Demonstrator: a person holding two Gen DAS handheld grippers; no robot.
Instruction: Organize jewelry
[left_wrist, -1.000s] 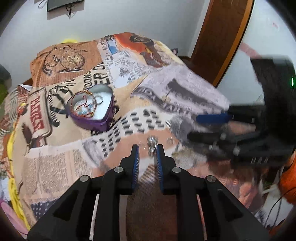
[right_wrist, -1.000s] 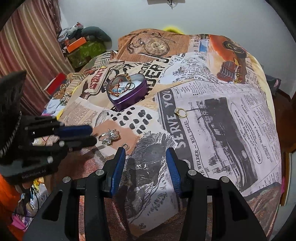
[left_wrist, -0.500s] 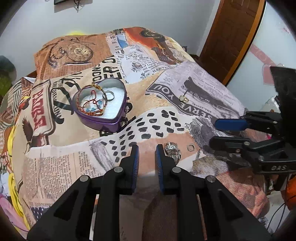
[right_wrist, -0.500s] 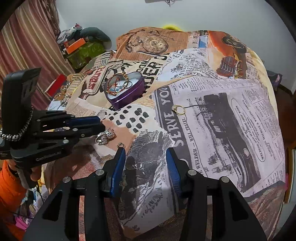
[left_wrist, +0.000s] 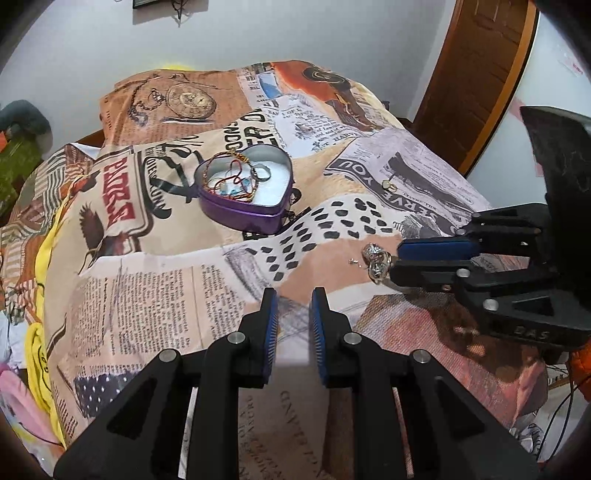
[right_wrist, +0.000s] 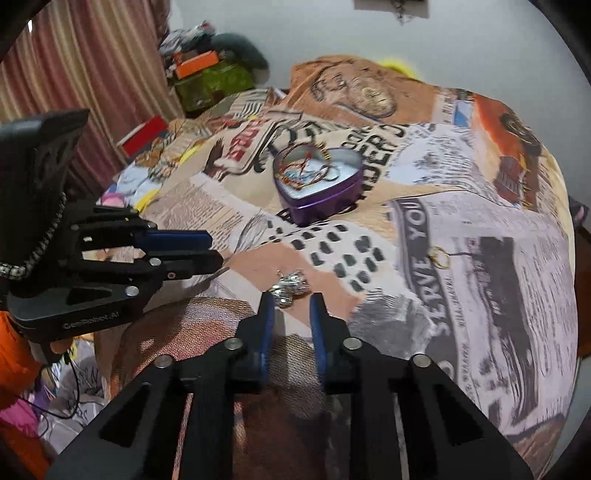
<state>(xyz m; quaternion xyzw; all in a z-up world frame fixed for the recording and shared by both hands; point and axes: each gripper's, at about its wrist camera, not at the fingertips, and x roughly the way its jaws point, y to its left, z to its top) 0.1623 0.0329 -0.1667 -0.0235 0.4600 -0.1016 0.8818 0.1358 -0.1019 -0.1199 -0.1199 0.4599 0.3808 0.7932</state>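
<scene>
A silver jewelry cluster (right_wrist: 290, 286) lies on the printed bedspread (left_wrist: 155, 288). My right gripper (right_wrist: 291, 300) has its tips at the cluster's near edge. Its jaws are closing, with the cluster's near part between them and a sliver of gap still showing. From the left wrist view the right gripper (left_wrist: 396, 260) touches the silver cluster (left_wrist: 376, 261). My left gripper (left_wrist: 294, 298) hovers over bare cloth to the cluster's left, its jaws a narrow gap apart and empty. A purple heart tin (left_wrist: 243, 212) further back holds chains and a ring. A gold ring (right_wrist: 440, 257) lies apart on the print.
A tiny silver piece (left_wrist: 354, 261) lies beside the cluster. Curtains and piled boxes (right_wrist: 207, 74) stand beyond the bed's left side. A wooden door (left_wrist: 476, 74) is at the right. The bedspread falls away at the near edge, with cables and clutter below.
My left gripper drew back to the left, away from the silver cluster that lay at its tips. My right gripper moved in on the cluster and its jaws narrowed.
</scene>
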